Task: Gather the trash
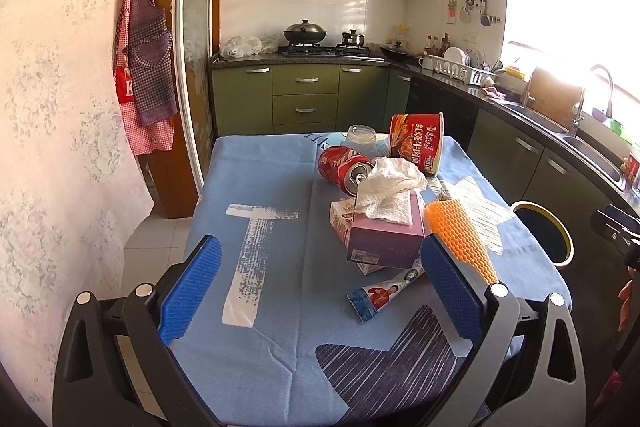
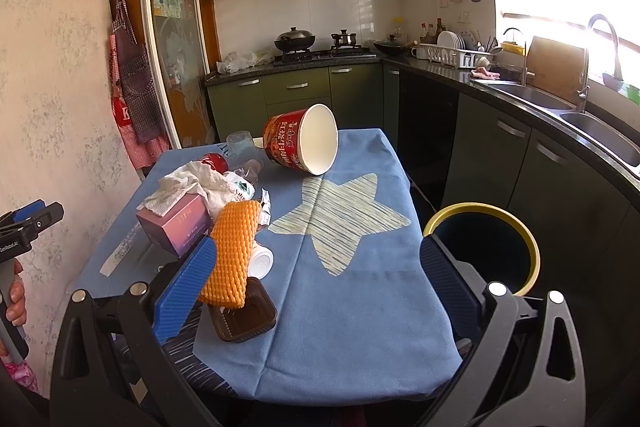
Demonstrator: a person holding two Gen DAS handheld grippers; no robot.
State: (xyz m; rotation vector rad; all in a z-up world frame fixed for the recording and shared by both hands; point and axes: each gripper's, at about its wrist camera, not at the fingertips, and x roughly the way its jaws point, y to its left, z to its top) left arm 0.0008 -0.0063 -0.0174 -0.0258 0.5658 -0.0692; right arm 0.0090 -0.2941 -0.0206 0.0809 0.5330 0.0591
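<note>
From the left wrist view, the left tongs [image 1: 320, 283] stand spread wide with nothing between their ribbed blue pads, hovering over a table [image 1: 272, 307] draped in soft blue cloth printed with a white cross and striped stars. Ahead of them the trash sits heaped together: a pink cardboard tissue box [image 1: 386, 231] with a crumpled white paper towel [image 1: 390, 189] on top, a red soda can [image 1: 344, 167] lying on its side behind it, a red paper noodle cup [image 1: 418, 141] tipped over farther back, an orange foam net sleeve [image 1: 460, 239] with a honeycomb surface just right of the box, and a flattened glossy wrapper [image 1: 384, 295] in front. A round bin [image 1: 560, 227] with a yellow rim stands on the floor right of the table. From the right wrist view, the right tongs [image 2: 320, 283] are likewise released and empty above the cloth. The foam sleeve [image 2: 232, 251] lies at their left pad, resting on a dark brown ridged plastic tray [image 2: 244, 319] and a small white bottle [image 2: 262, 261]. The noodle cup [image 2: 304, 143] shows its smooth white inside, and the bin [image 2: 484, 247] sits just beyond the right pad.
</note>
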